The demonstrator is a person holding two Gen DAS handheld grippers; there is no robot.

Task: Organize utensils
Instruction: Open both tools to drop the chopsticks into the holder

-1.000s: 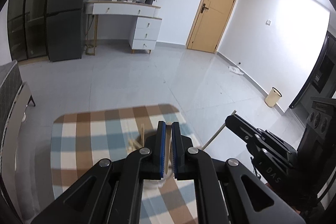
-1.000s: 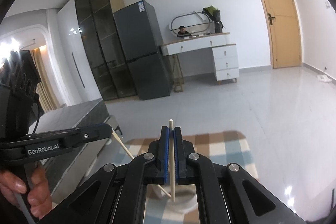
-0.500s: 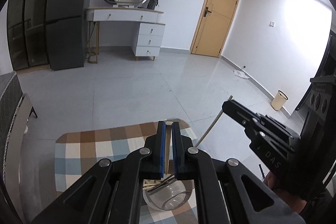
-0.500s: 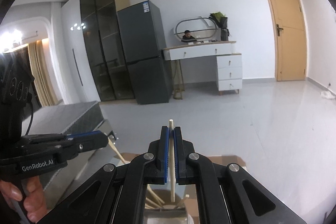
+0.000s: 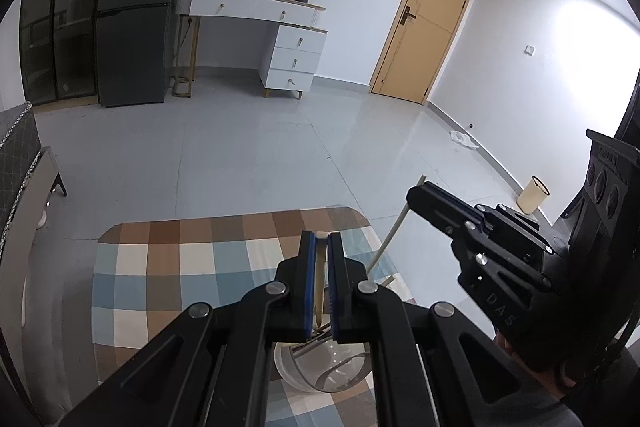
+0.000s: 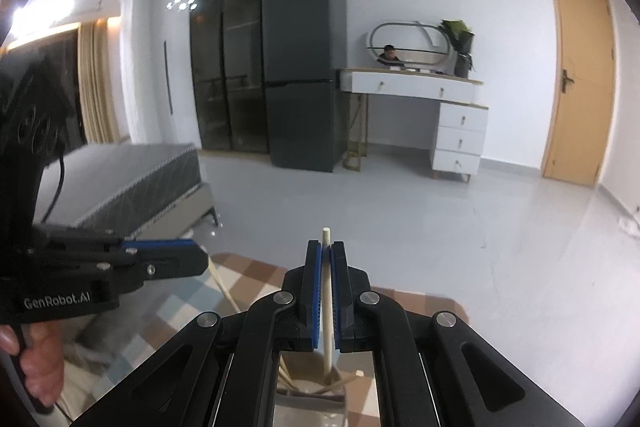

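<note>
My left gripper [image 5: 319, 239] is shut on a wooden chopstick [image 5: 319, 287] whose lower end points into a clear glass holder [image 5: 320, 367] on the checkered tablecloth [image 5: 180, 267]. My right gripper [image 6: 327, 247] is shut on another pale chopstick [image 6: 327, 291] that reaches down into the same glass holder [image 6: 312, 399], where other chopsticks lean. The right gripper also shows in the left wrist view [image 5: 424, 199], at the right, with its chopstick slanting down. The left gripper shows in the right wrist view [image 6: 192, 259] at the left.
The small table's far edge [image 5: 224, 219] drops to a grey tiled floor. A bed [image 6: 120, 179] stands at the left, a dark fridge [image 6: 300, 75] and white dresser [image 6: 440, 107] at the far wall, a waste bin [image 5: 532, 195] at the right.
Both grippers have risen and tilted, keeping their chopsticks. The glass holder has slid lower in both views and the right gripper has drawn nearer the left one.
</note>
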